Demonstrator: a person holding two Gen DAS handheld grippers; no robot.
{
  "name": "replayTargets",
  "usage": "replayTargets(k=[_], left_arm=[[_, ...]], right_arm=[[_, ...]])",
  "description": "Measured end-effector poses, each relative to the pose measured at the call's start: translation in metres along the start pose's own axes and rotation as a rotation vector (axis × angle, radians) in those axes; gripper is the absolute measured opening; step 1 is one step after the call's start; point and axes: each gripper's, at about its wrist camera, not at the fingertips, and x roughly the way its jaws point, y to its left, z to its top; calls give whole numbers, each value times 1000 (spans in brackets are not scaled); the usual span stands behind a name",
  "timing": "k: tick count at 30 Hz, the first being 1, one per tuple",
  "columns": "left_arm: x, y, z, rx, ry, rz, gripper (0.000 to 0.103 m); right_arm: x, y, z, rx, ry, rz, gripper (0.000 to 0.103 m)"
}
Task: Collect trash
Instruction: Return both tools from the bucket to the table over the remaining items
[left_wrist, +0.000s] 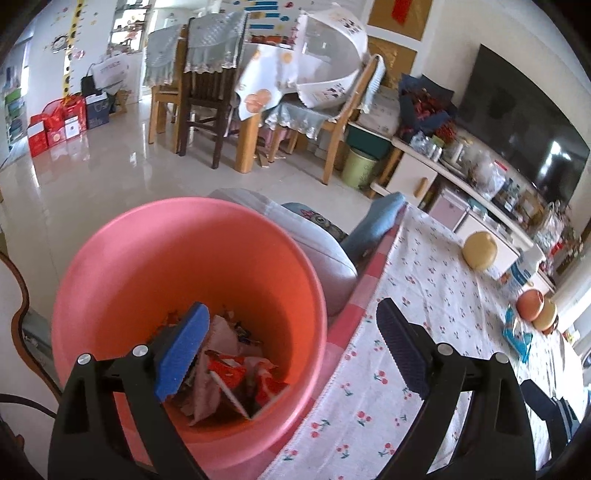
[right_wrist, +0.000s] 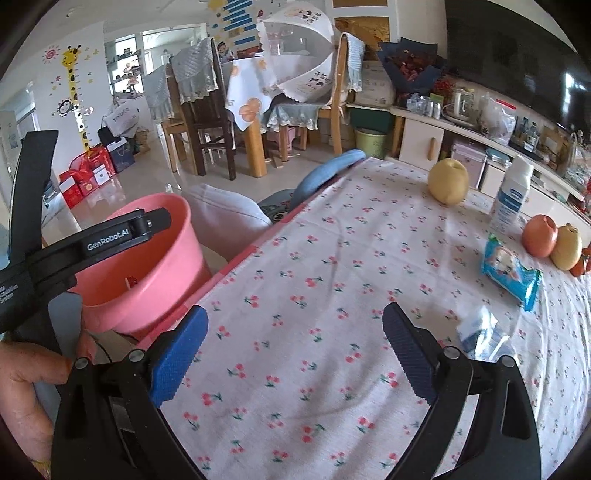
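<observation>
We hold the left gripper (left_wrist: 291, 350) with its jaws wide apart and nothing between them, above the mouth of the pink bin (left_wrist: 110, 266) at lower left of the left wrist view. We judge this the right pose for a drop. Wrappers (left_wrist: 236, 373) lie on the bin floor.

We hold the right gripper (right_wrist: 295, 354) likewise parted and empty, low over the cherry-print tablecloth (right_wrist: 332, 240).

Remaining trash, in our judgement: a crumpled clear wrapper (right_wrist: 480, 332) at right centre, just beside the right jaw, and a blue snack packet (right_wrist: 511, 271) beyond it. Fruit and a white bottle (right_wrist: 511, 195) stand further right.

The bin rim sits close against the table edge (right_wrist: 236, 266). The cloth centre is open for travel.
</observation>
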Motion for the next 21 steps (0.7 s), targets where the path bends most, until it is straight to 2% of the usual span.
replayTargets(k=[21], left_arm=[[5,-75,-19,204,30,-22,93]], right_arm=[[-28,-46,-27,-9,-9,-75,94]])
